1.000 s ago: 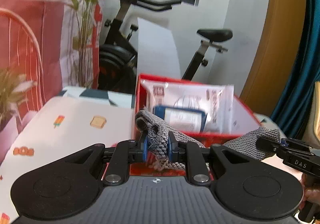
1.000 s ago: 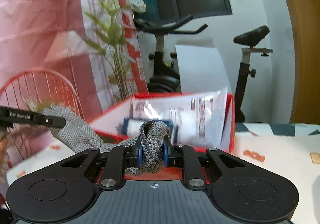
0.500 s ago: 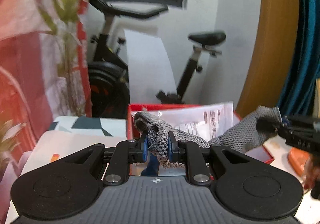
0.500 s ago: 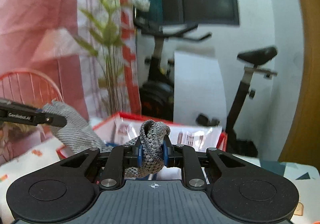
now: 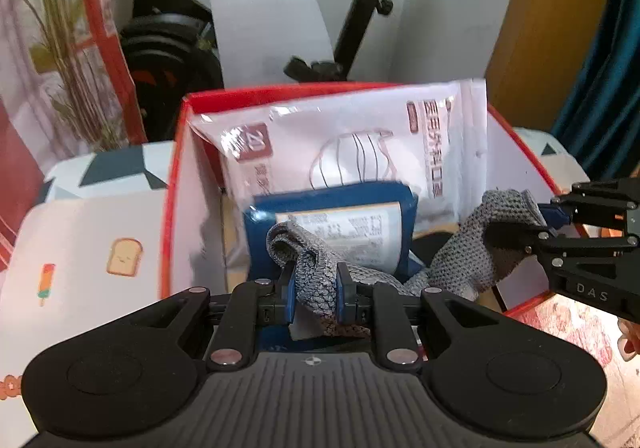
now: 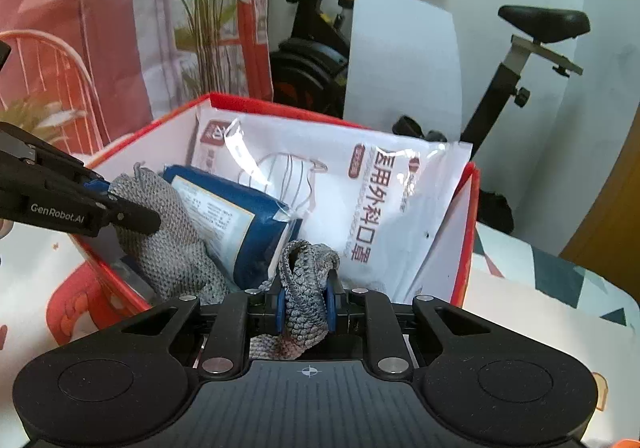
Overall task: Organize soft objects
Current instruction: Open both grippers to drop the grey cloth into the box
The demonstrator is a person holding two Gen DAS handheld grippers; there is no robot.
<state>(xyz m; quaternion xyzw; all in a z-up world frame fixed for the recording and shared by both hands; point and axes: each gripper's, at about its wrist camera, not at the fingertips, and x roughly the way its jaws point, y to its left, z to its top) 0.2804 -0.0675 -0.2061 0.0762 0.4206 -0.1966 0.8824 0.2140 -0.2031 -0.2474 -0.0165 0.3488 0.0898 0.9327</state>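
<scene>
A grey knitted cloth (image 5: 460, 268) hangs between my two grippers over the open red box (image 5: 176, 175). My left gripper (image 5: 316, 300) is shut on one end of the cloth. My right gripper (image 6: 304, 308) is shut on the other end (image 6: 304, 288). The cloth (image 6: 172, 244) sags down inside the box in front of a blue packet (image 5: 340, 224) and a white mask bag (image 5: 360, 151). The right gripper shows at the right of the left wrist view (image 5: 560, 224); the left one shows at the left of the right wrist view (image 6: 116, 207).
The red box (image 6: 468, 232) stands on a white patterned tablecloth (image 5: 88, 248). An exercise bike (image 6: 320, 47), a plant (image 6: 200, 7) and a red wire chair (image 6: 52, 67) stand behind. An orange object (image 6: 76, 308) lies left of the box.
Both grippers have come down and forward with the cloth, from above the box rim to low over the box, so the cloth now hangs inside it.
</scene>
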